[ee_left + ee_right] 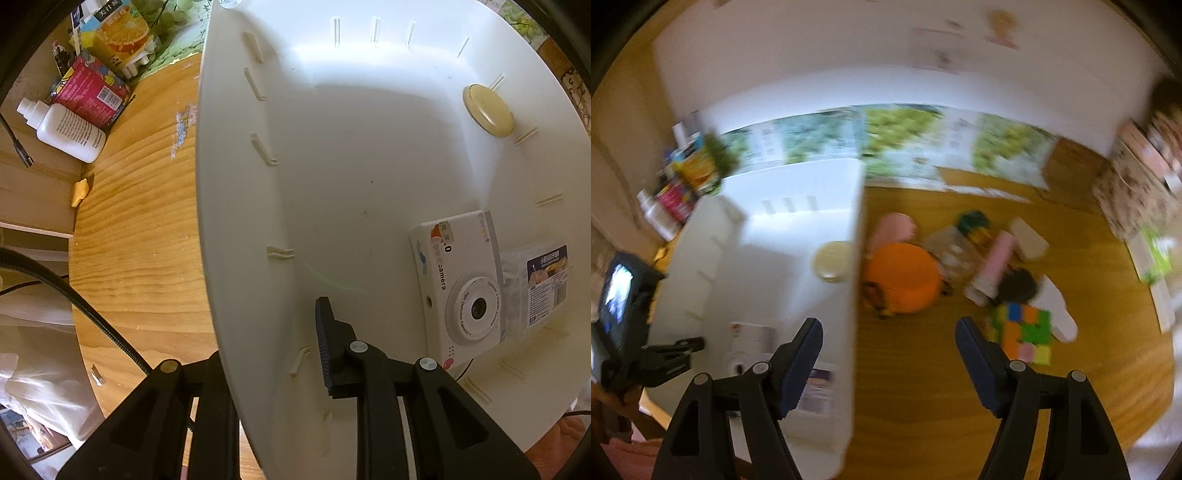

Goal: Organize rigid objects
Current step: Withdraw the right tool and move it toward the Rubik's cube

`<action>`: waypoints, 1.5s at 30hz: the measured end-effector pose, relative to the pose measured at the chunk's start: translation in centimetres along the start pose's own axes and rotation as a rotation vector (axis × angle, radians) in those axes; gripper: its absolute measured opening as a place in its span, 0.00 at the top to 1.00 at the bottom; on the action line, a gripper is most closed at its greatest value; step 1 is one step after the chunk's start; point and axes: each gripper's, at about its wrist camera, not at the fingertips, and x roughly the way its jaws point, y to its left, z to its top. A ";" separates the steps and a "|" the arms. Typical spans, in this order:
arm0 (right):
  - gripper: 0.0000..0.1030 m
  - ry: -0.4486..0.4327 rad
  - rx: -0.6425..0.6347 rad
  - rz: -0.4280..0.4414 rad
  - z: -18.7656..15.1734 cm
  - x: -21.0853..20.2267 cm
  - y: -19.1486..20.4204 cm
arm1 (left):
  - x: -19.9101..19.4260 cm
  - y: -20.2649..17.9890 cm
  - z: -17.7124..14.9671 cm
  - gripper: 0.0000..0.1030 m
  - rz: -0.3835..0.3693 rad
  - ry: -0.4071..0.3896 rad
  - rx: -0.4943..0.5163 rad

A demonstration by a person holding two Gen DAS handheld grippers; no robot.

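A big white plastic bin point(332, 166) stands on the round wooden table point(140, 221). My left gripper point(269, 332) is shut on its near side wall, one finger inside and the other outside. In the bin lie a white camera box point(461, 288), a clear packet with a blue label point(543, 284) and a round yellow tin point(487, 109). In the blurred right wrist view, my right gripper point(888, 328) hangs open over the bin's edge point(858, 258) and bare wood, holding nothing. Beyond it lie an orange round thing point(905, 277), a multicoloured block cube point(1023, 332) and a pink tube point(993, 262).
Left of the bin are a white bottle point(70, 129), a red packet point(92, 92), an orange juice carton point(122, 37) and a small yellow piece point(80, 190). A beige case point(1028, 238), a clear box point(953, 251) and a patterned box point(1137, 192) sit to the right.
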 end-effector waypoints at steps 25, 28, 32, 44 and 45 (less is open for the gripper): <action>0.21 -0.251 0.216 -0.224 -1.8 -0.8 -8.3 | -0.1 -0.7 0.2 0.77 0.010 0.002 -0.005; 0.21 -0.259 0.226 -0.220 -2.0 -0.5 -8.6 | -0.1 -0.7 0.3 0.76 0.013 0.003 -0.004; 0.21 -0.236 0.253 -0.223 -2.4 0.4 -9.3 | -0.2 -0.9 0.3 0.76 0.022 0.004 0.001; 0.21 -0.148 0.346 -0.170 -4.1 3.1 -11.2 | -0.1 -1.1 0.6 0.74 0.011 0.011 0.000; 0.21 -0.143 0.351 -0.164 -4.1 3.2 -11.3 | -0.1 -1.0 0.6 0.73 0.012 0.012 0.001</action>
